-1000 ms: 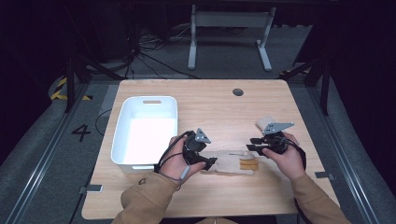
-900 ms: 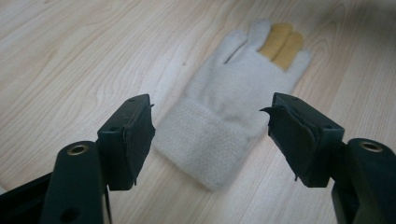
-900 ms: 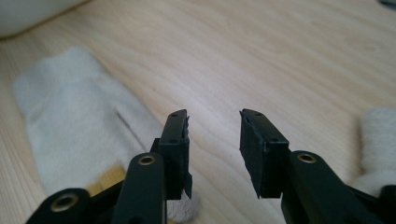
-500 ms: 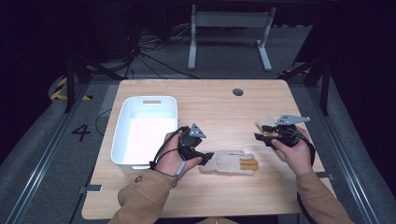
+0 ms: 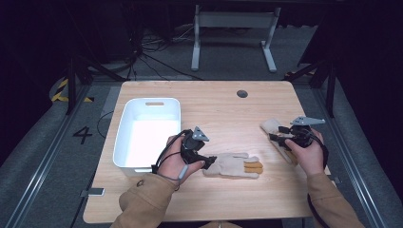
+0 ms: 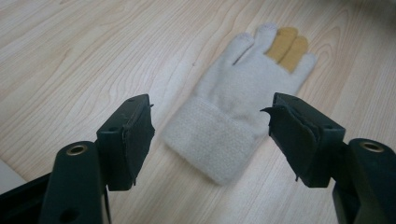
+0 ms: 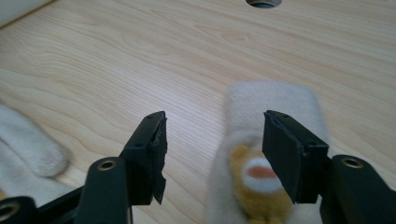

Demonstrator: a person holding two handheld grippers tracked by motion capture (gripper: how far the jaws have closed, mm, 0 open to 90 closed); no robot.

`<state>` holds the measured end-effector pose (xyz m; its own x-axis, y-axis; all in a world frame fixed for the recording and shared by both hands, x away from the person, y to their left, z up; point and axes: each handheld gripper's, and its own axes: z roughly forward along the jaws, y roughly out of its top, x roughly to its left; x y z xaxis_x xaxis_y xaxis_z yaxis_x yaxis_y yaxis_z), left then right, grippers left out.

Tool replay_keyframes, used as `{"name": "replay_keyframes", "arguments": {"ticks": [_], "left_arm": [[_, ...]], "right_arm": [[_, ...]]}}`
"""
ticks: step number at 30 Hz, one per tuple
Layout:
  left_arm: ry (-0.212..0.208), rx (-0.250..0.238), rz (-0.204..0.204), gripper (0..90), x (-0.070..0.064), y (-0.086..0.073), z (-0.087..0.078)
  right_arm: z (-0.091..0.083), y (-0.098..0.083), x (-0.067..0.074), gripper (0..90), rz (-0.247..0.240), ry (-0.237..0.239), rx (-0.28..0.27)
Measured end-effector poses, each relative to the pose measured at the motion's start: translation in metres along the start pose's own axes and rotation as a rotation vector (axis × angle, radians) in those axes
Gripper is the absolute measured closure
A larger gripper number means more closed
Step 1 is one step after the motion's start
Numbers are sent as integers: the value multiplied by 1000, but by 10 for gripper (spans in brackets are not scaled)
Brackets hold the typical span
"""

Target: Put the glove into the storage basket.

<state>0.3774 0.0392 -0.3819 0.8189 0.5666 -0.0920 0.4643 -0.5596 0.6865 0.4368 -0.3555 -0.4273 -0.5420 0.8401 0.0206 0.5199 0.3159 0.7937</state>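
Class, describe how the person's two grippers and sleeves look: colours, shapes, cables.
Each gripper, left gripper and right gripper, is black, with two blocky black jaws and a grey three-cornered plate on top. A black cable loops from the left one. The sleeves are tan.

Reading as a single white digit "4" (image 5: 82, 135), painted on the dark grey floor (image 5: 47, 161) left of the light wooden worktop (image 5: 223, 102), beside the white plastic bin (image 5: 148, 133). Showing no other legible text or labels anywhere.
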Motion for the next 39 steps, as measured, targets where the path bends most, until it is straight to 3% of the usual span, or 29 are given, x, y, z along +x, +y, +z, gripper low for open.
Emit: {"name": "replay_keyframes", "arguments": {"ticks": [3, 10, 26, 29, 31, 39], "left_arm": [[-4, 9, 2, 313, 0, -1, 1], [-6, 11, 4, 311, -1, -1, 3], [-10, 27, 11, 303, -3, -2, 6], [-9, 28, 11, 303, -2, -2, 5], [-8, 23, 10, 303, -2, -2, 4], [-7, 21, 11, 303, -1, -1, 2]], "right_arm": [[1, -7, -10, 357, 18, -37, 21], [6, -16, -20, 341, 40, -43, 54], [14, -24, -22, 318, 28, -75, 113], [15, -25, -22, 340, 20, -78, 117], [14, -25, -21, 457, 5, -72, 121], [8, -21, -16, 625, 1, -68, 171]]}}
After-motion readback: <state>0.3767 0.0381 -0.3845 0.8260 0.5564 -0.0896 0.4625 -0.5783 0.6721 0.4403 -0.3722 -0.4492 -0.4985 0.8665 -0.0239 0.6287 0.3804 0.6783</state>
